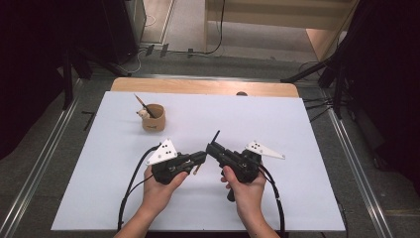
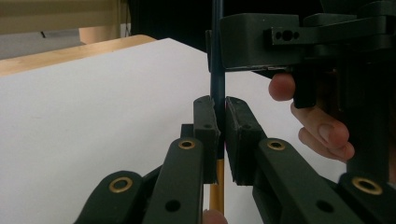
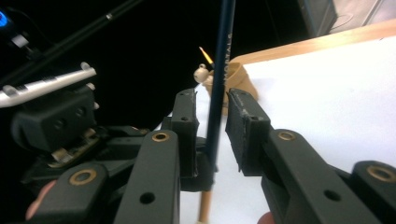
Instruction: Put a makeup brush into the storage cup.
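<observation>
1. Pencil (image 2: 217, 79): between the two grippers above the counter (image 1: 297, 129). Judged light, stiff, slender and smooth; grip mid-shaft.
2. Left gripper (image 2: 218, 135): jaws clamped on the pencil.
3. Right gripper (image 3: 212, 126): jaws slightly apart around the shaft, not pressing.
4. Brown cup (image 1: 153, 118): holds another pencil and a small pale item.

Dark blue pencil (image 2: 217, 70) — yellow-orange lower end, black tools, tan cup (image 1: 153, 118), white table sheet (image 1: 257, 124)

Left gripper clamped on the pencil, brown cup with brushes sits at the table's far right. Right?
Not quite: the left gripper is clamped on the pencil, but the brown cup sits at the table's far left, as the high view shows.
</observation>
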